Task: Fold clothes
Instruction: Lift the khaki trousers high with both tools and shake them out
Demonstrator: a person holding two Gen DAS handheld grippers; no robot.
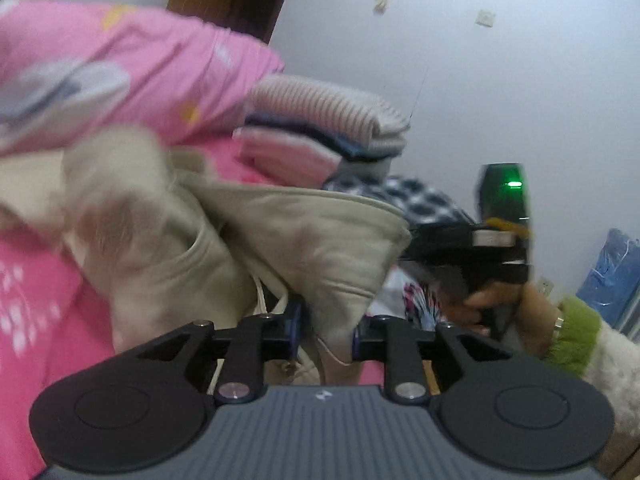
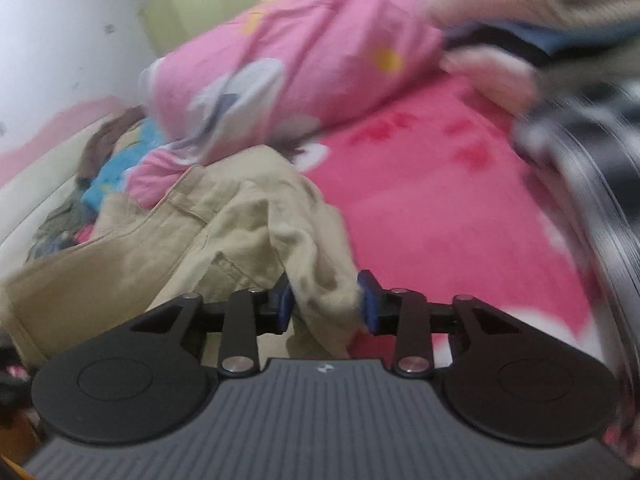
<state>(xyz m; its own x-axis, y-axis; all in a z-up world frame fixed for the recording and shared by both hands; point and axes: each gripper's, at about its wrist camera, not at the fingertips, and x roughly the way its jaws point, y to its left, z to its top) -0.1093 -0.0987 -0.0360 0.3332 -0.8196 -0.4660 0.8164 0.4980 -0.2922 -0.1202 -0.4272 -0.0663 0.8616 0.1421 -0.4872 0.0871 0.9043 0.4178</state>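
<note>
Beige garment [image 1: 304, 240] hides bedding; right wrist shows pink blanket [image 2: 440, 200].

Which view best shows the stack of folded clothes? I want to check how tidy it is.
The left wrist view: the stack of folded clothes sits mid-frame behind the beige garment, its layers fairly sharp. In the right wrist view the stack is only a motion-blurred smear at the upper right edge, partly cut off.

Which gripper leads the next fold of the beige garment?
Probably right gripper: beige garment bunched between its jaws, open pink bedding beside it. Left gripper faces the folded stack.
</note>
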